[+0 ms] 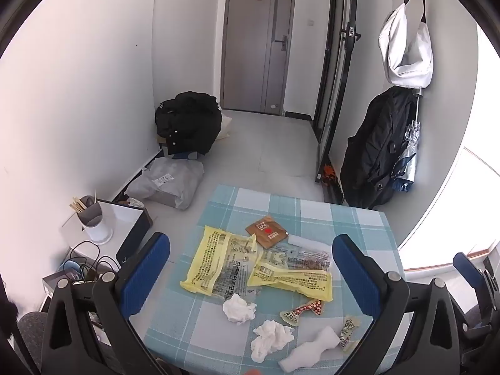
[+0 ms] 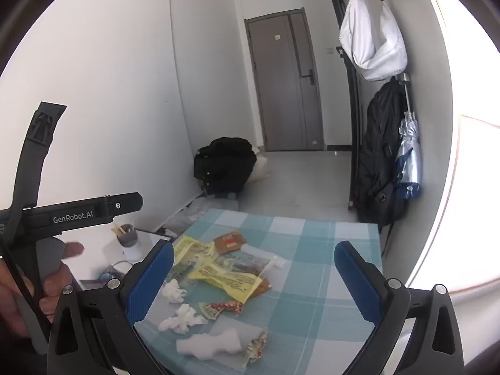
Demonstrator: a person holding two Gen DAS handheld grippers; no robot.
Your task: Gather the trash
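Trash lies on a blue checked table [image 1: 343, 218] [image 2: 328, 250]: two yellow plastic wrappers [image 1: 215, 262] [image 2: 231, 281], a brown sachet [image 1: 265, 231] [image 2: 229, 241], two crumpled white tissues [image 1: 239, 309] [image 2: 174, 291], a white foam piece [image 1: 312, 350] [image 2: 209, 347] and small red patterned wrappers [image 1: 303, 311] [image 2: 223, 307]. My left gripper [image 1: 250, 265] hovers above the table, open and empty. My right gripper [image 2: 253, 272] is also open and empty above the table. The left gripper's body [image 2: 78, 212] shows at the left of the right wrist view.
A white side stand with a grey cup of sticks [image 1: 92, 218] and cables sits left of the table. Black bags [image 1: 187, 122] and a grey parcel [image 1: 168, 184] lie on the floor by the wall. A backpack and umbrella [image 1: 381, 150] hang at right.
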